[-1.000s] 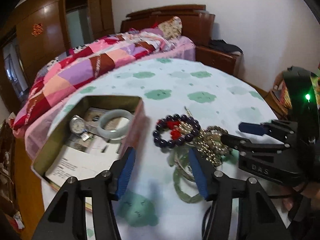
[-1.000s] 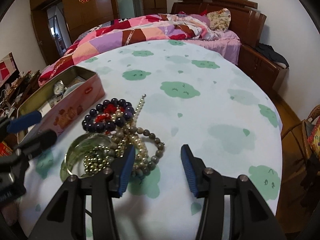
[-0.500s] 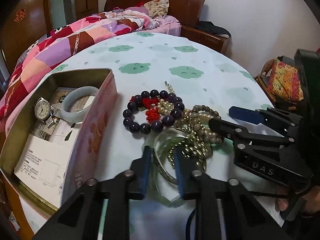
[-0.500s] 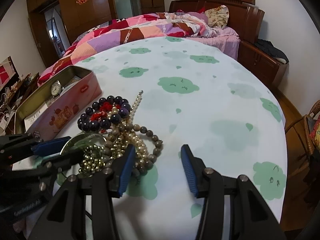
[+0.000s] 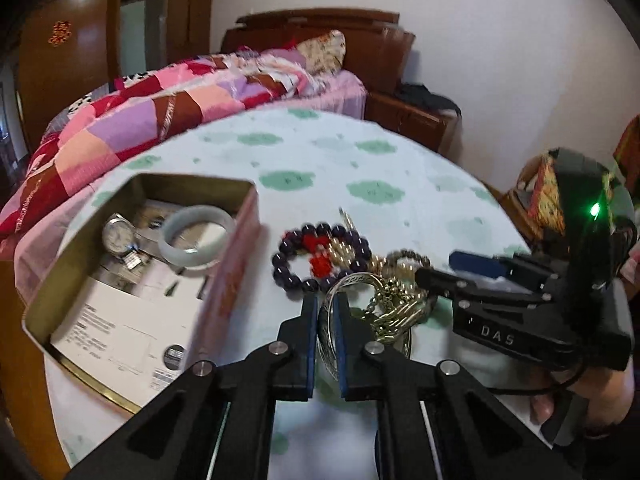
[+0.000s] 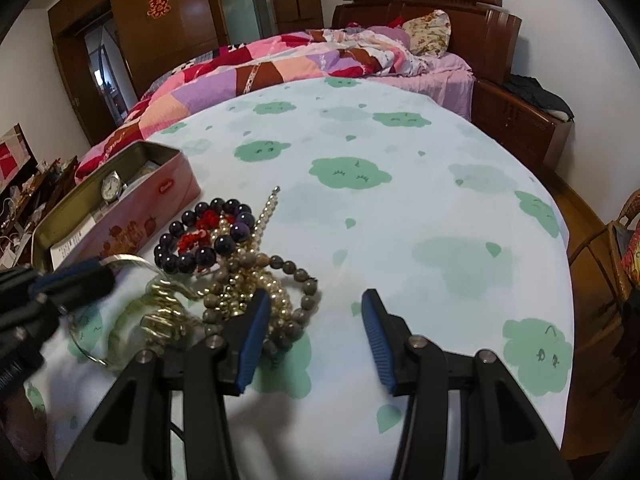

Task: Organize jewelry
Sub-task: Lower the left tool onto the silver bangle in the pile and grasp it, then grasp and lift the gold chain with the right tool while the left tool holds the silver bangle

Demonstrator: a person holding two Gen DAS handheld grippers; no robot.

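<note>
A heap of jewelry lies on the cloud-print tablecloth [image 6: 400, 240]: a dark purple bead bracelet [image 5: 320, 256] with red knots, a pearl strand [image 6: 264, 216], a grey-brown bead bracelet [image 6: 296, 280] and a gold bead chain [image 5: 392, 308]. My left gripper [image 5: 326, 320] is closing, its blue pads pinching the rim of a silvery bangle [image 5: 362, 278] that is tangled with the gold chain. In the right wrist view the left gripper [image 6: 100, 276] comes in from the left. My right gripper [image 6: 312, 320] stands open just right of the heap, with nothing between its fingers.
A pink tin box [image 5: 240, 248] stands open left of the heap, holding a wristwatch [image 5: 118, 236], a pale jade bangle [image 5: 196, 236] and printed cards. A bed with a patchwork quilt [image 6: 280, 64] lies beyond the table. The table's edge curves off to the right.
The left gripper went from wide open to nearly closed on the silvery bangle, whose rim now stands up off the cloth. The right gripper kept still and open.
</note>
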